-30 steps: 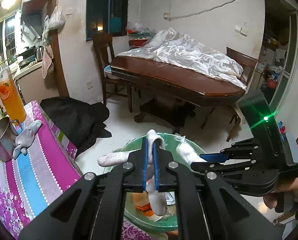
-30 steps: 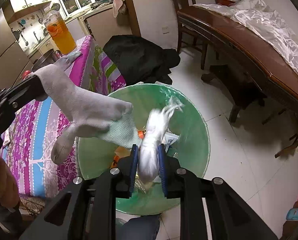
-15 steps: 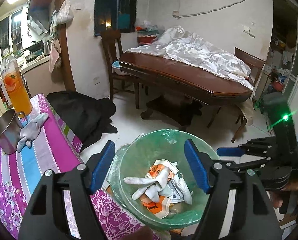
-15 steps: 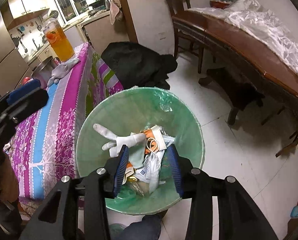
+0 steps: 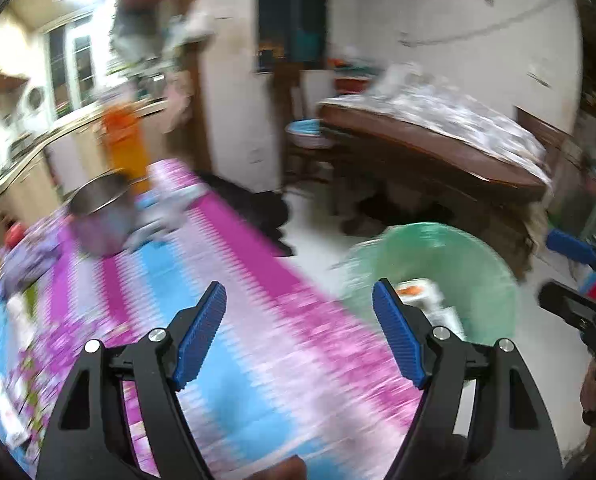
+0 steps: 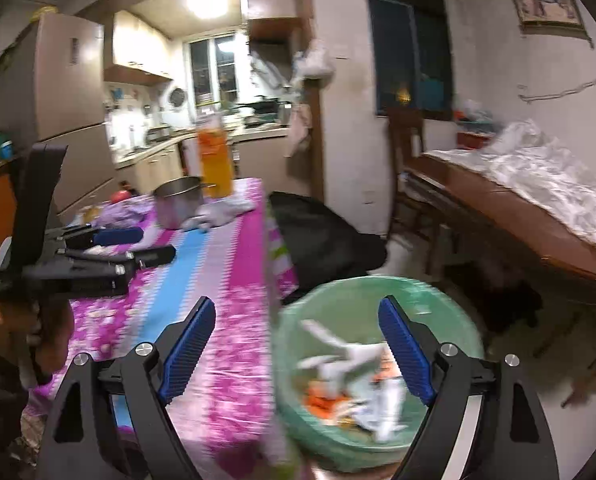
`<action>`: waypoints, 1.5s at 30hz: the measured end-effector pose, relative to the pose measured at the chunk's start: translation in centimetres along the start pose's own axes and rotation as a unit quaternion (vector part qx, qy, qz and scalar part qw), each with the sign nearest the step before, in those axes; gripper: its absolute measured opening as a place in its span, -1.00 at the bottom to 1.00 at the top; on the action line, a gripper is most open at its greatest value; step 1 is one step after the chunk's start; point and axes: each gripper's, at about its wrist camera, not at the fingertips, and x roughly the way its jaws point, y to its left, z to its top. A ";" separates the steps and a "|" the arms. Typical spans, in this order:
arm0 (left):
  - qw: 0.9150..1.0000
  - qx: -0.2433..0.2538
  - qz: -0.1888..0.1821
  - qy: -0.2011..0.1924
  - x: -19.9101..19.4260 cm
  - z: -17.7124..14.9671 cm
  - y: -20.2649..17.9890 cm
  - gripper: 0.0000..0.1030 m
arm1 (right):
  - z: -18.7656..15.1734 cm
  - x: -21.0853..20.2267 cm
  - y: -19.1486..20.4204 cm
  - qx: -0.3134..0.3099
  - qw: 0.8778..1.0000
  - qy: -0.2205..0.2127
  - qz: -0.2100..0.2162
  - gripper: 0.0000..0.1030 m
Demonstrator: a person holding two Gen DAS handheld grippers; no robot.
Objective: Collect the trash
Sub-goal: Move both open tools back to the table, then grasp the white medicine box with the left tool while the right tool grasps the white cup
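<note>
Left wrist cam: both grippers [image 5: 298, 332] [image 6: 295, 340] just opened, empty; no legible labels, pics blurred

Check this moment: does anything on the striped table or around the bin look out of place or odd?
One thing: a pale glove lies crumpled on the striped tablecloth against the metal pot, while similar gloves sit in the green-lined bin. A dark heap lies on the floor beside the table. Nothing looks spilled.

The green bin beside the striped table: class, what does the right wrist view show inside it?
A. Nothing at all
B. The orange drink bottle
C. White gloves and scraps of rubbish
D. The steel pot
C. The green bin holds white gloves among orange and white scraps, while the steel pot and the orange drink bottle stand on the table.
</note>
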 end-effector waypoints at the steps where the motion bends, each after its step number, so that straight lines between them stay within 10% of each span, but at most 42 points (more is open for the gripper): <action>1: 1.000 -0.011 0.015 0.001 -0.5 -0.7 1.8 0.40 | -0.2 0.6 0.9 0.000 1.000 0.002 0.013 0.62; 9: 0.981 -0.142 0.131 0.017 -5.9 -6.1 18.0 0.40 | -1.1 5.8 10.1 -0.035 0.993 0.044 0.108 0.62; 19: 0.915 -0.333 0.223 0.051 -11.5 -15.3 32.8 0.40 | -1.8 10.9 19.1 -0.072 0.976 0.084 0.187 0.62; 34: 0.919 -0.320 0.209 0.100 -7.0 -16.7 34.5 0.39 | -0.4 14.6 24.8 -0.098 0.963 0.099 0.232 0.62; 37: 0.924 -0.316 0.198 0.090 -6.9 -16.6 34.4 -0.09 | 0.2 15.3 26.4 -0.107 0.959 0.100 0.242 0.62; 45: 0.929 -0.311 0.188 0.067 -8.0 -16.7 34.6 -0.39 | 1.2 18.7 32.4 -0.132 0.940 0.122 0.289 0.44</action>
